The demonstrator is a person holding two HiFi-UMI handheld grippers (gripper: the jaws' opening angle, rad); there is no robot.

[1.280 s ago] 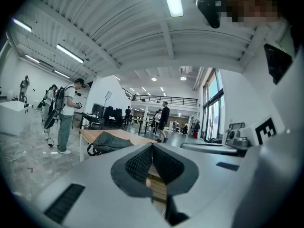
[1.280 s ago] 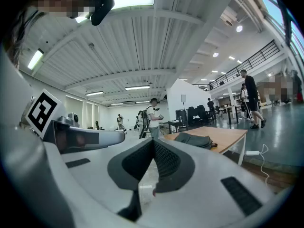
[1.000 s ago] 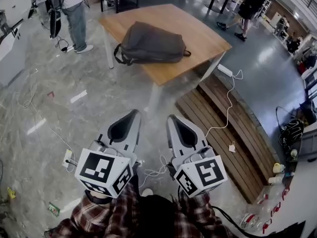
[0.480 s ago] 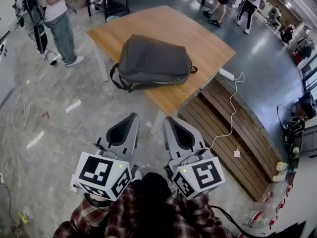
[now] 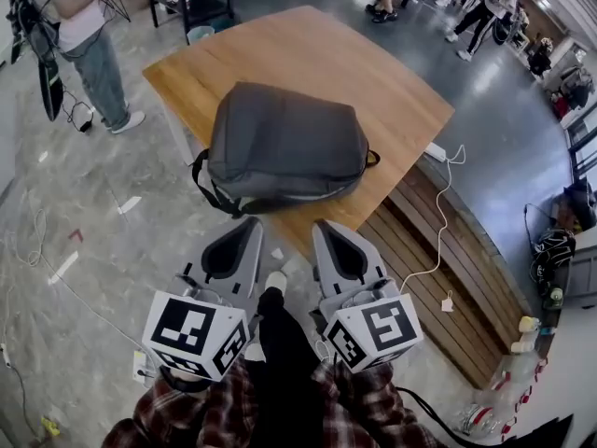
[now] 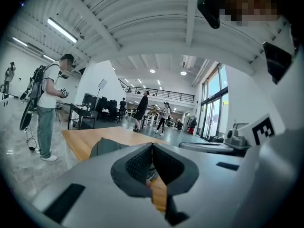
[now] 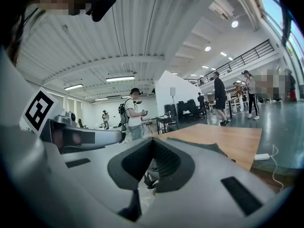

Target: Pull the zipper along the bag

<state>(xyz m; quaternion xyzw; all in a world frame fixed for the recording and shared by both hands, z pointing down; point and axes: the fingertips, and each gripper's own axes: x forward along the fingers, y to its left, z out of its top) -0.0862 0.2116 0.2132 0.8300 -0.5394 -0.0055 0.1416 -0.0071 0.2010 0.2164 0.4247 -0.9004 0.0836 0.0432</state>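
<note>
A grey backpack (image 5: 280, 147) lies flat on the wooden table (image 5: 392, 82), its straps hanging over the near edge. No zipper pull can be made out. My left gripper (image 5: 248, 226) and right gripper (image 5: 323, 228) are side by side, short of the table's near edge and apart from the bag. Both are shut with nothing between the jaws. In the left gripper view the left gripper (image 6: 152, 145) points at the backpack (image 6: 105, 147) beyond. The right gripper view shows the right gripper (image 7: 153, 141) with the backpack (image 7: 202, 147) past its right jaw.
A person with a backpack (image 5: 79, 35) stands left of the table. A white power strip (image 5: 436, 151) and its cable hang off the table's right corner above a slatted wooden bench (image 5: 448, 269). Cables (image 5: 56, 278) lie on the marble floor. More people (image 5: 485, 7) walk behind the table.
The table and backpack have come closer and lower in the head view as I walked up to them. Both grippers keep their pose, shut and side by side.
</note>
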